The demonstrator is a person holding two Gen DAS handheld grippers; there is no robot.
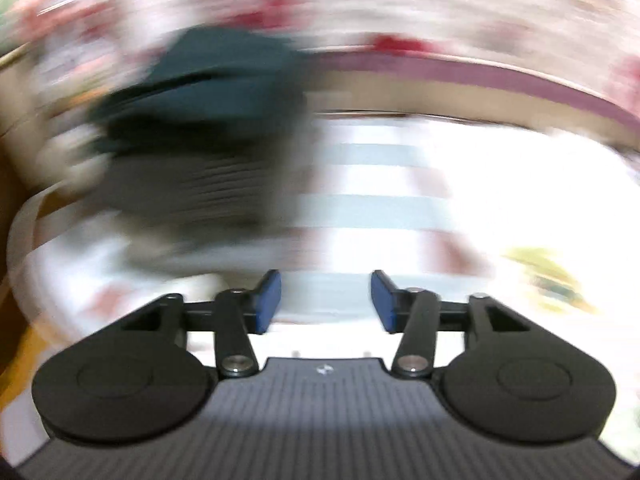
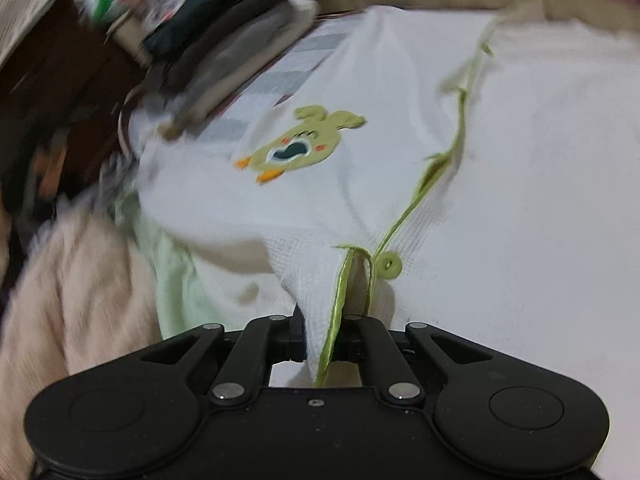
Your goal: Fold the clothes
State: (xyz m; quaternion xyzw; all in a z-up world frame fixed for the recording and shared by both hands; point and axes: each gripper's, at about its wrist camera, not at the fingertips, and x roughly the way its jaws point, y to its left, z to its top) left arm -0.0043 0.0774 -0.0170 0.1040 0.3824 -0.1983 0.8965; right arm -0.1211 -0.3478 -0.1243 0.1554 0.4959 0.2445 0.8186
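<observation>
A white waffle-knit baby garment with green trim, a green button and a green cartoon patch lies spread in the right wrist view. My right gripper is shut on the garment's green-edged front corner, the cloth bunched between the jaws. My left gripper is open and empty, its blue pads apart, above a blurred white and striped surface. The white garment shows as a bright blur in the left wrist view.
A stack of folded clothes, dark teal over grey, sits at the left; it also shows in the right wrist view. A striped cloth lies under the garment. A pale pink fabric and light green cloth lie at the lower left.
</observation>
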